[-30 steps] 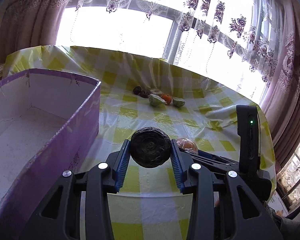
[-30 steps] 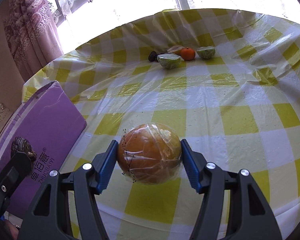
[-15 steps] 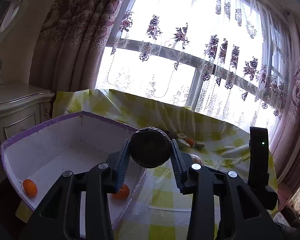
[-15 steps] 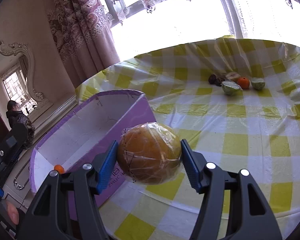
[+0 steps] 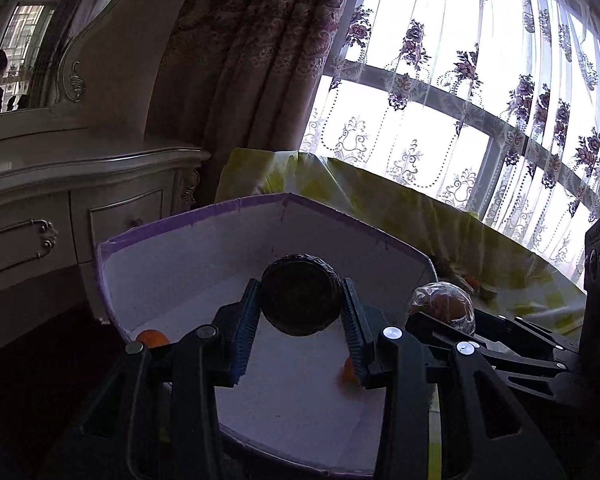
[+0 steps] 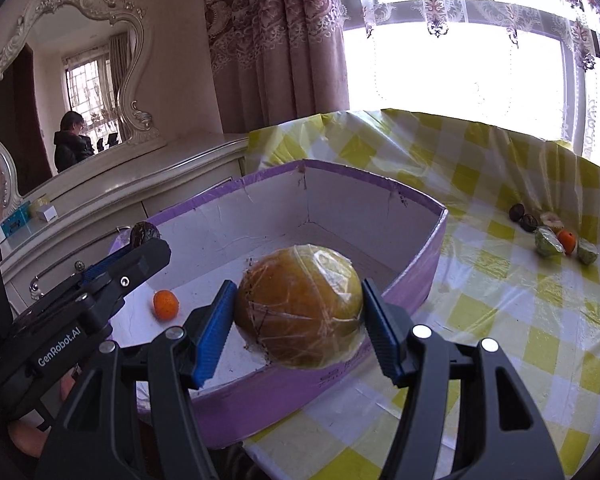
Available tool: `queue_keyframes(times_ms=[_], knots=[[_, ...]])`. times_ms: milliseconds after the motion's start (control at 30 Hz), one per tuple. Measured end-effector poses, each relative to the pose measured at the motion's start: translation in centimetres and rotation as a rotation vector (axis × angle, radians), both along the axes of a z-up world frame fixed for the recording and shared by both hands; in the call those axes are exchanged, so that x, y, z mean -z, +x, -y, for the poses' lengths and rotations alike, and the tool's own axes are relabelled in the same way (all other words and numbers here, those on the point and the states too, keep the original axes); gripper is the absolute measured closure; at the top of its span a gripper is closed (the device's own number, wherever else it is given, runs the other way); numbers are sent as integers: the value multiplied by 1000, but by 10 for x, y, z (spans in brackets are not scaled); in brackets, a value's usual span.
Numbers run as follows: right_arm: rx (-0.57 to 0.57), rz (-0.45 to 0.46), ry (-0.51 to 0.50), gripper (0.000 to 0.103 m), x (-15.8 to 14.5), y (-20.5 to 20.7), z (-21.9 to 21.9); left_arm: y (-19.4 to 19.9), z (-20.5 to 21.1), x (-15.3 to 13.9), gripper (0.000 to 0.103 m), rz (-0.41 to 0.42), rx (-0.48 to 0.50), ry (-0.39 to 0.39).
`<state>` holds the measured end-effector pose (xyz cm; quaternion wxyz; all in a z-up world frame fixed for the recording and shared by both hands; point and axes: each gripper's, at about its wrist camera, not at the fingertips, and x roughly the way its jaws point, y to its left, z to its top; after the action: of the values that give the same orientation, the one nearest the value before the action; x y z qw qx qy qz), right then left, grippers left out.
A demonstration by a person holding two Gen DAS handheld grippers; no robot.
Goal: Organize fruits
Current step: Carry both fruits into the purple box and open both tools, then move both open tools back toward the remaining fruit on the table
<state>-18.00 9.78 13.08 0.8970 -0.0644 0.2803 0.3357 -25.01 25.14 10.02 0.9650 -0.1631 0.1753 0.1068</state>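
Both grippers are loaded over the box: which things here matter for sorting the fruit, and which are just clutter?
Job: dark round fruit, wrapped orange fruit, purple box, small oranges, fruit pile.
Clutter: mirror, dresser, curtains.

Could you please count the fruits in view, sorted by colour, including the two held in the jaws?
Small orange fruits: 3
Dark fruits: 3
Green fruits: 2
Pale fruit: 1
Large wrapped orange-brown fruit: 1
Total: 10
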Motion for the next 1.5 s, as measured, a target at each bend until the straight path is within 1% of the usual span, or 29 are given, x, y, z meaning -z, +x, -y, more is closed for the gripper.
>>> queue_keyframes(times_ms=[67,100,167,200,233,300,333,400,500,567,667,733,767,800,833,900,933,967,1000,1100,1233,1333,1400,1500], knots=[[-5,7,-45,40,6,2,-10,6,-6,8,65,-49,-14,-6],[-2,29,-77,40,8,1,-16,9,-9,12,65,-73,-16,-7],[-7,63,-133,40,10,-1,-29,9,-6,14,67,-81,-32,55],[-3,62,-156,40,11,1,-34,9,-6,15,66,-89,-46,78],[-1,52,-164,40,12,4,-38,9,-7,16,66,-92,-52,87],[3,28,-168,40,16,11,-41,8,-11,16,66,-93,-48,79],[9,35,-194,40,19,13,-44,8,-10,16,66,-99,-48,89],[13,57,-251,40,22,13,-51,12,-8,17,66,-128,-54,133],[19,66,-279,40,24,13,-53,18,-6,18,66,-171,-57,181],[18,94,-318,39,27,12,-57,22,-7,18,66,-195,-55,192],[12,93,-341,37,30,16,-62,28,-10,18,65,-224,-64,211],[6,95,-363,33,32,19,-66,30,-11,19,64,-237,-71,225],[8,96,-372,27,33,20,-66,29,-11,19,62,-243,-76,234],[8,100,-373,23,34,20,-66,29,-12,19,56,-245,-74,231],[8,105,-369,23,34,19,-66,29,-14,18,52,-236,-67,220],[5,107,-363,17,34,18,-65,28,-15,16,30,-224,-71,205],[6,111,-362,16,34,18,-65,27,-14,15,23,-214,-91,217],[8,113,-358,11,34,18,-64,26,-14,14,8,-209,-129,226],[7,114,-344,8,32,18,-63,24,-14,13,5,-197,-151,227],[15,130,-341,3,32,16,-62,22,-16,13,5,-186,-146,227],[17,133,-322,3,30,14,-59,22,-16,12,5,-187,-145,225],[19,138,-276,3,26,12,-51,20,-15,8,5,-179,-166,224],[22,132,-226,2,21,11,-41,17,-10,3,5,-146,-179,243],[46,137,-145,2,14,12,-20,5,6,-13,5,-53,-188,293]])
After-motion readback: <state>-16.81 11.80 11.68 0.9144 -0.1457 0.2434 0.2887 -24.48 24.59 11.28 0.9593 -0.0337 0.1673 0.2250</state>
